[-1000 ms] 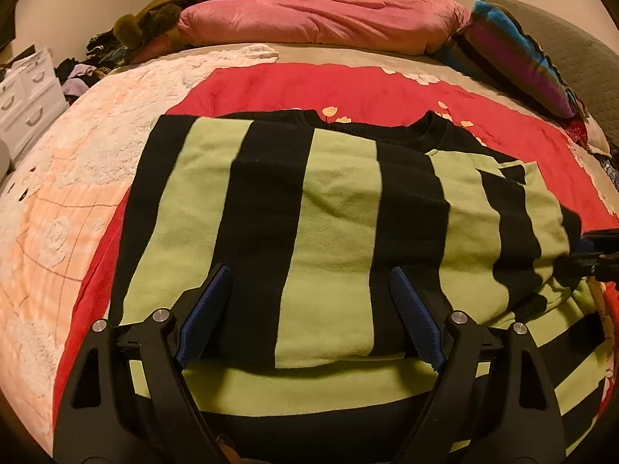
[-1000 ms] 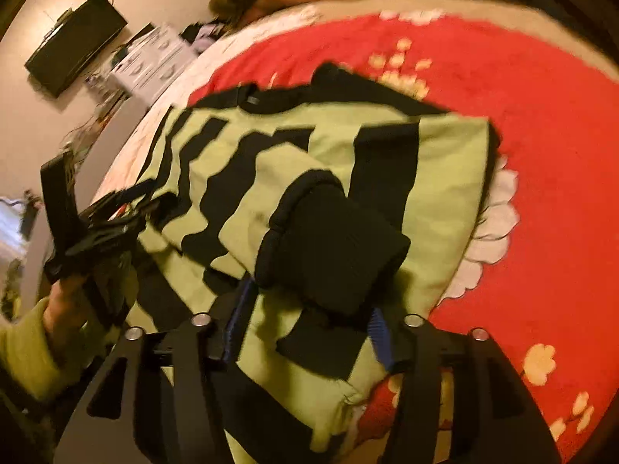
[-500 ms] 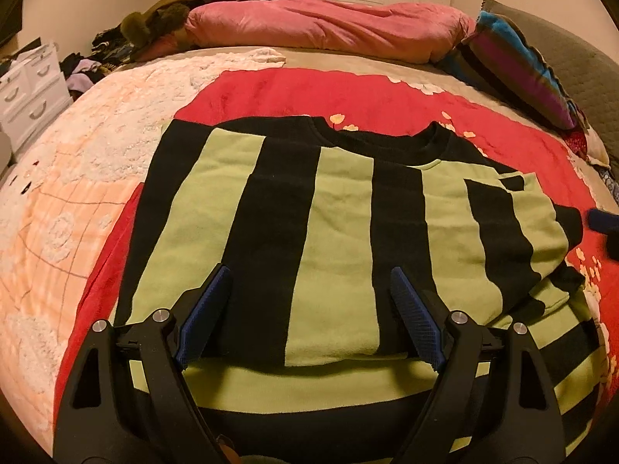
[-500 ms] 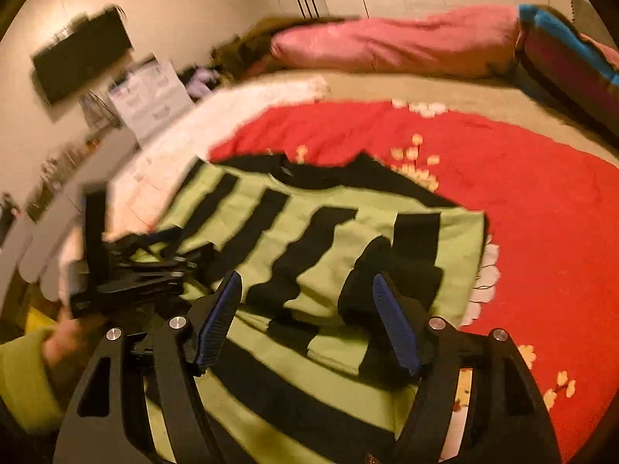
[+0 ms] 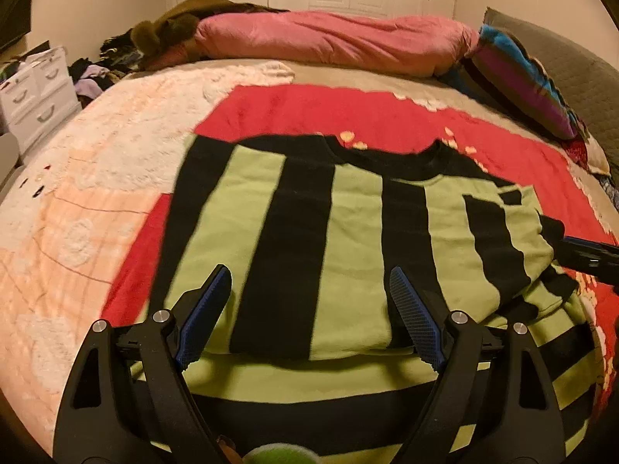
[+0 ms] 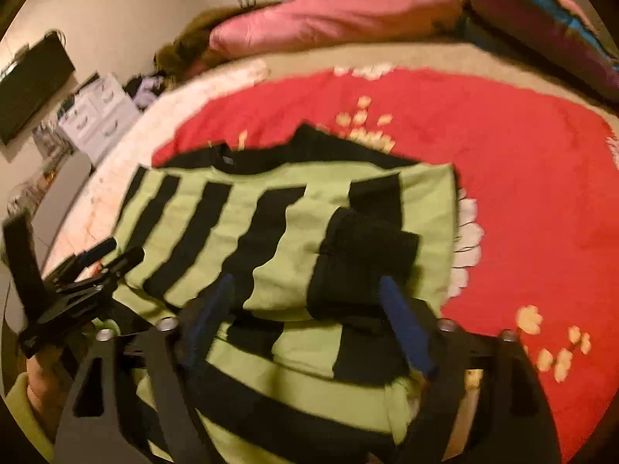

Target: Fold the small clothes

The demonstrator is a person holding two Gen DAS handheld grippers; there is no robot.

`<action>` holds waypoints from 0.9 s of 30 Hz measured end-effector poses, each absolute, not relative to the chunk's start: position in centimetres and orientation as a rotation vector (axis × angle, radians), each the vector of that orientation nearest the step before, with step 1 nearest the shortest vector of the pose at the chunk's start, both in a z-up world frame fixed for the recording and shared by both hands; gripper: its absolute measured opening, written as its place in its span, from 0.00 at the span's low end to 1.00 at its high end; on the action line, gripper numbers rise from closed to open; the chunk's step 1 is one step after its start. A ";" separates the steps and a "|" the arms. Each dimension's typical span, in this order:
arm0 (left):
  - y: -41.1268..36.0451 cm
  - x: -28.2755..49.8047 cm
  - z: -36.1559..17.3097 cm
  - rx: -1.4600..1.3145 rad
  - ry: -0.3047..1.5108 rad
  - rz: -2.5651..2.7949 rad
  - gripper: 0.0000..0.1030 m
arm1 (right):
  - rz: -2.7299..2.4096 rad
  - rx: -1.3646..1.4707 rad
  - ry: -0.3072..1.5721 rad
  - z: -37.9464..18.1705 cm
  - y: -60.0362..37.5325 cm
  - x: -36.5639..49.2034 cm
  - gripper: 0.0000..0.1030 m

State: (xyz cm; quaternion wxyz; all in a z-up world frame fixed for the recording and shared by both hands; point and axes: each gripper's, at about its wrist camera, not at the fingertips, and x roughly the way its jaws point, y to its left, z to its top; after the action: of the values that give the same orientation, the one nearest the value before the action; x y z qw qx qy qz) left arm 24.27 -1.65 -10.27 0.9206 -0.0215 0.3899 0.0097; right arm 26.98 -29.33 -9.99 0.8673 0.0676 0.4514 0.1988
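Observation:
A green and black striped sweater [image 5: 348,239] lies flat on the red blanket [image 5: 348,112], neck towards the pillows. Its right sleeve is folded over the body, and the black cuff [image 6: 367,247] rests on top. My left gripper [image 5: 309,274] hovers open over the sweater's lower part, with nothing between its blue pads. My right gripper [image 6: 307,284] is just behind the cuff with its jaws opening, and they press on nothing. In the left wrist view, the right gripper's tip [image 5: 588,255] shows at the right edge. The right wrist view shows the left gripper [image 6: 96,259] held by a hand [image 6: 38,379].
A pink duvet [image 5: 329,42] and a striped pillow [image 5: 522,77] lie at the head of the bed. White drawers [image 5: 38,96] and a pile of clothes [image 5: 108,62] stand to the left. A black screen [image 6: 31,77] hangs on the wall.
My right gripper has let go of the black cuff, spread its jaws and pulled back and up. The sleeve stays folded on the sweater. The left gripper has barely moved.

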 end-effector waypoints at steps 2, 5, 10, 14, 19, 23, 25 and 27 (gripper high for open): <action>-1.2 23.9 -9.7 -0.059 0.791 0.026 0.78 | 0.414 0.162 0.904 -8.8 -30.1 25.8 0.84; -0.6 23.2 -8.9 -0.088 0.777 0.038 0.85 | 0.393 0.154 0.880 -7.9 -30.7 24.8 0.89; 0.4 22.2 -7.6 -0.114 0.749 0.078 0.91 | 0.373 0.139 0.848 -6.4 -31.5 23.2 0.89; 0.8 21.5 -7.0 -0.122 0.740 0.101 0.91 | 0.370 0.140 0.831 -5.6 -31.9 22.0 0.89; 0.9 20.5 -6.6 -0.118 0.737 0.116 0.91 | 0.367 0.139 0.829 -5.0 -32.1 21.1 0.89; 0.7 19.7 -5.7 -0.105 0.721 0.119 0.91 | 0.365 0.132 0.823 -4.7 -32.1 20.3 0.89; 0.6 19.1 -5.4 -0.095 0.711 0.124 0.91 | 0.370 0.131 0.827 -4.6 -32.1 20.0 0.89; 0.7 18.4 -5.0 -0.087 0.703 0.129 0.91 | 0.375 0.127 0.829 -4.5 -32.0 19.6 0.89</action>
State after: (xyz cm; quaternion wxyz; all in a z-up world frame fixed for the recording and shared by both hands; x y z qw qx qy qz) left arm 18.42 0.69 -5.02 0.9358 -0.0428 0.3440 0.0633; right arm 19.57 -31.95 -4.45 0.8963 0.0614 0.4000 0.1812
